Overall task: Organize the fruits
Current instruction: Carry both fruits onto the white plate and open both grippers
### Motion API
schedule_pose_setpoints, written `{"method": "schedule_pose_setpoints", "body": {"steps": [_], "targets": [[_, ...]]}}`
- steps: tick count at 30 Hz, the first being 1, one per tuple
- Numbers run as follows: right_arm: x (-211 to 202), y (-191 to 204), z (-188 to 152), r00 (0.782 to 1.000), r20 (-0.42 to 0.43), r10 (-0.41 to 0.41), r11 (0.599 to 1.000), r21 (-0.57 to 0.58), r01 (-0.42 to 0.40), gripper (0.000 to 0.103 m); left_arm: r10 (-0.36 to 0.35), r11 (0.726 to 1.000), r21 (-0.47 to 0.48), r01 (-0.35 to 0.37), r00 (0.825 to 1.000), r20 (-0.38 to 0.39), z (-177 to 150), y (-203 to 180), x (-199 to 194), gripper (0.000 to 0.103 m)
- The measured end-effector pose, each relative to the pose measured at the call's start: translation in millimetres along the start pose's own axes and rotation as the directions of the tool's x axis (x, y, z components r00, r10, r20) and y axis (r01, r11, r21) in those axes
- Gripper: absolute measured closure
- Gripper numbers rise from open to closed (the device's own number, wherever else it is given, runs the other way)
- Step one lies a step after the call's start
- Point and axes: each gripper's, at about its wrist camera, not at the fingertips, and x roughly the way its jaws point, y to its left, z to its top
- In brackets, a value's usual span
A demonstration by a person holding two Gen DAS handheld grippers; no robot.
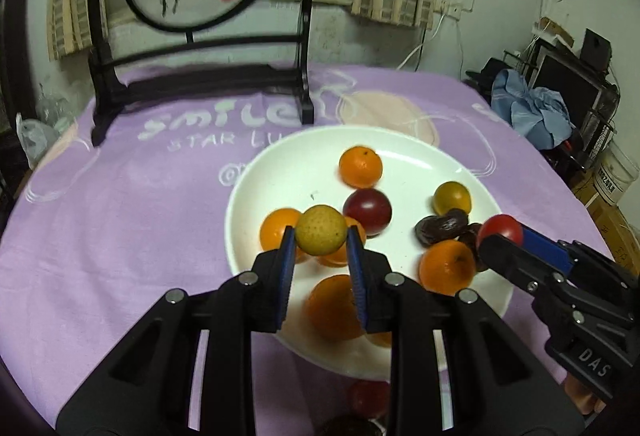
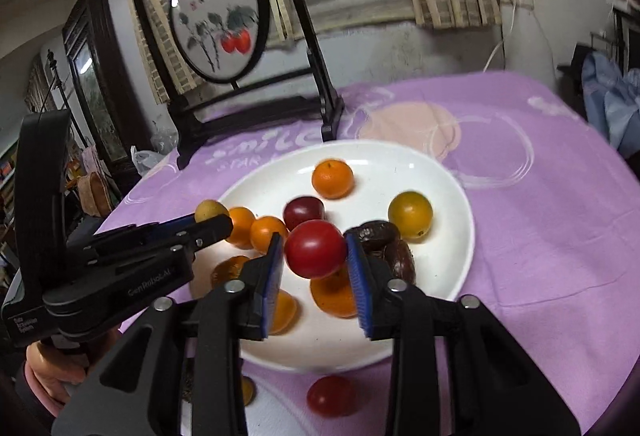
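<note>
**Both grippers loaded over the plate**

Left gripper (image 1: 321,236) is clamped on a yellow-green fruit (image 1: 321,234), blue pads touching both sides, held above the plate's (image 1: 280,163) 8 o'clock area. In the right wrist view the same fruit (image 2: 211,211) peeks past the left gripper's tip (image 2: 212,226) at the plate's 9 o'clock edge.

Right gripper (image 2: 315,250) is clamped on a red tomato (image 2: 315,248), held above the plate's centre. From the left wrist view it sits at the plate's 4 o'clock, tomato (image 1: 500,231) at the tip.

On the plate (image 2: 448,260):
- mandarin (image 2: 333,178) at 12 o'clock
- dark red plum (image 2: 303,211) near centre
- yellow tomato (image 2: 410,215) at 3 o'clock
- brown dates (image 2: 394,248) just beside it, touching each other
- several more oranges (image 2: 256,232) at 7–9 o'clock, partly hidden by the grippers; count unclear

Off the plate, on the purple cloth (image 2: 540,236): a second red tomato (image 2: 332,395) at 6 o'clock, near the rim.

Framed fruit painting (image 2: 218,11) stands on the table at 11 o'clock, well apart from the plate.
</note>
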Motion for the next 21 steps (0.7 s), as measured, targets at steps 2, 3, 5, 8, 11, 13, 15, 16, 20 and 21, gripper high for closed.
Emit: {"method": "schedule_pose_setpoints", "body": {"steps": [2,3,5,8,11,13,15,16,20,21], "targets": [[0,-8,1,1.000,-0.021,0.000,0.999,0.042,0.001,0.051,0.032,0.999,-0.035,-0.033,0.999,-0.031,0,3,4,0.007],[-3,-10,0,1.000,-0.019,0.007,0.998,0.060,-0.006,0.050,0.054,0.997,-0.047,-0.054,0.998,-0.016,1,4,1,0.006],[-13,-11,0,0.999,-0.018,0.032,0.997,0.073,-0.031,0.050,0.094,0.995,-0.043,-0.093,0.996,0.005,4,7,-7,0.006],[-35,-3,-9,1.000,-0.003,0.009,1.000,0.015,-0.009,0.050,0.115,0.990,-0.078,-0.114,0.993,0.008,8,12,-20,0.006],[-50,8,-24,1.000,-0.004,-0.026,0.998,-0.065,0.026,0.050,0.121,0.987,-0.104,-0.122,0.993,-0.017,5,20,-34,0.005],[-52,15,-34,0.998,-0.033,-0.058,0.991,-0.122,0.053,0.050,0.134,0.985,-0.111,-0.135,0.991,-0.022,-1,27,-42,0.003],[-49,18,-40,0.997,-0.055,-0.062,0.988,-0.147,0.053,0.050,0.158,0.980,-0.117,-0.161,0.987,-0.031,-14,36,-47,0.003],[-46,20,-43,0.995,-0.073,-0.064,0.986,-0.161,0.052,0.050,0.169,0.977,-0.128,-0.172,0.985,-0.038,-23,44,-50,0.003],[-29,19,-51,0.983,-0.159,-0.090,0.982,-0.178,0.061,0.050,0.191,0.961,-0.189,-0.204,0.978,-0.083,-46,69,-54,0.003],[-24,17,-53,0.979,-0.179,-0.094,0.982,-0.178,0.061,0.050,0.186,0.958,-0.207,-0.200,0.979,-0.087,-49,74,-56,0.003]]}}
